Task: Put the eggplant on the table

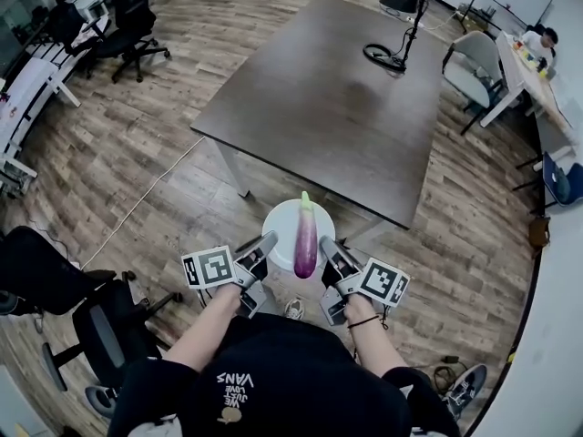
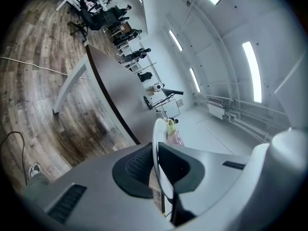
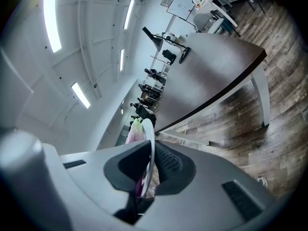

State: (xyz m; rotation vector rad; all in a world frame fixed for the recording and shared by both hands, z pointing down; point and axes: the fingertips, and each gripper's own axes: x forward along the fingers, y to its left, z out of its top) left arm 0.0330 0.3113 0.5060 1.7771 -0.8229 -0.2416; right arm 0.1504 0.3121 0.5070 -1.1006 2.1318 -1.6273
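Note:
A purple eggplant (image 1: 306, 239) with a green stem lies lengthwise on a round white plate (image 1: 281, 218), held in the air just short of the near edge of the dark brown table (image 1: 337, 98). My left gripper (image 1: 265, 245) is shut on the plate's left rim and my right gripper (image 1: 330, 249) on its right rim. In the left gripper view the plate (image 2: 158, 141) stands edge-on in the gripper (image 2: 157, 170), the eggplant (image 2: 174, 134) behind it. The right gripper view shows its gripper (image 3: 150, 170) on the plate (image 3: 151, 141) beside the eggplant (image 3: 135, 131).
A stand with a black ring base (image 1: 386, 57) sits at the table's far right. A grey chair (image 1: 470, 66) is to the right of the table, black office chairs (image 1: 127, 25) at the far left, another chair (image 1: 96, 330) by my left side. A cable (image 1: 137, 203) runs over the wood floor.

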